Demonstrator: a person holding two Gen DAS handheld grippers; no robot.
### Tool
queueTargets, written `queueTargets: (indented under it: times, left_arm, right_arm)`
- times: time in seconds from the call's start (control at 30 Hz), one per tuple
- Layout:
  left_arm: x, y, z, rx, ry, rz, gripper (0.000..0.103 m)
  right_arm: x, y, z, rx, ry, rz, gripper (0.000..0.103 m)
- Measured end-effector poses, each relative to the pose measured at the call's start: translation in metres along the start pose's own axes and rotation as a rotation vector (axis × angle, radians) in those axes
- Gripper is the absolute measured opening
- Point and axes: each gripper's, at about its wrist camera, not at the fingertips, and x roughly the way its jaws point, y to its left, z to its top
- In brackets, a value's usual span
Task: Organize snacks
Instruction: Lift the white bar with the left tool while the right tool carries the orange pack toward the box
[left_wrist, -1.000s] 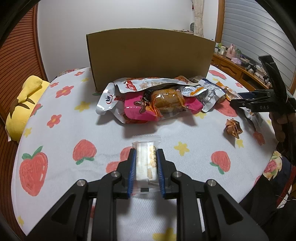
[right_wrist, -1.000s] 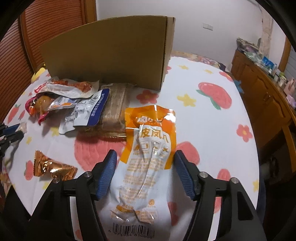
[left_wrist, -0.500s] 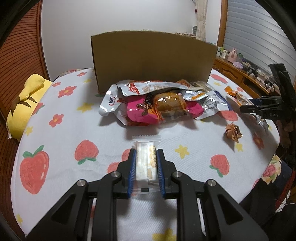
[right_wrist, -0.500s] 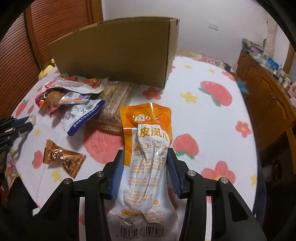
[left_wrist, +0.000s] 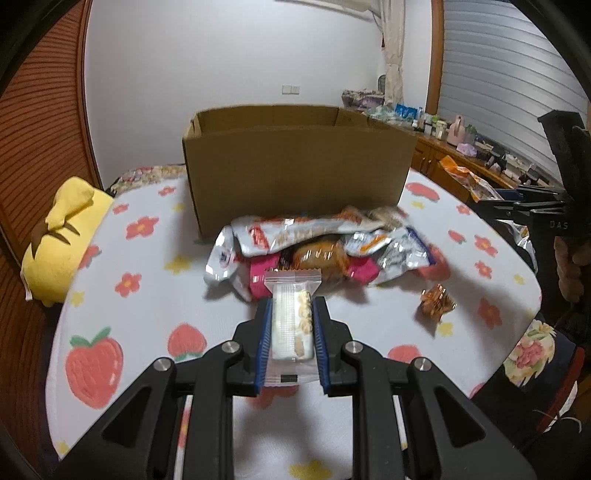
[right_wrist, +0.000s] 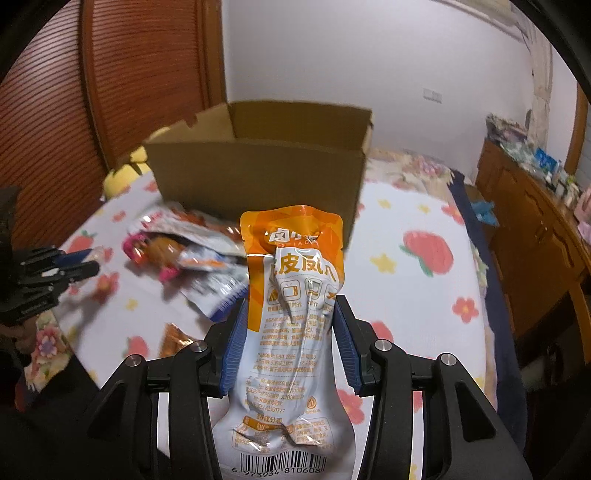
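Left tongs (left_wrist: 291, 332) clamp a clear biscuit packet (left_wrist: 291, 317); beyond them lie piled snacks (left_wrist: 317, 251), then an open cardboard box (left_wrist: 295, 166), contents unseen. Right tongs (right_wrist: 290, 347) grip an orange pouch (right_wrist: 295, 295) before that box (right_wrist: 258, 177).

My left gripper (left_wrist: 291, 334) is clamped tight, pointing toward 12 o'clock. Right gripper (right_wrist: 290, 345) is squeezed shut too, raised and aimed at 12.
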Motion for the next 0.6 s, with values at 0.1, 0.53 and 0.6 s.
queueTargets:
  times: [0.1, 0.53, 0.6]
  left_arm:
    - [-0.004, -0.002, 0.014, 0.014, -0.022, 0.000, 0.019]
    - [0.009, 0.003, 0.107, 0.069, -0.094, 0.016, 0.019]
    - [0.017, 0.006, 0.120, 0.069, -0.095, 0.021, 0.019]
  right_arm:
    - [-0.003, 0.005, 0.014, -0.011, -0.024, 0.014, 0.046]
    - [0.013, 0.012, 0.099, -0.070, -0.104, 0.059, 0.047]
    - [0.020, 0.010, 0.112, -0.079, -0.109, 0.062, 0.047]
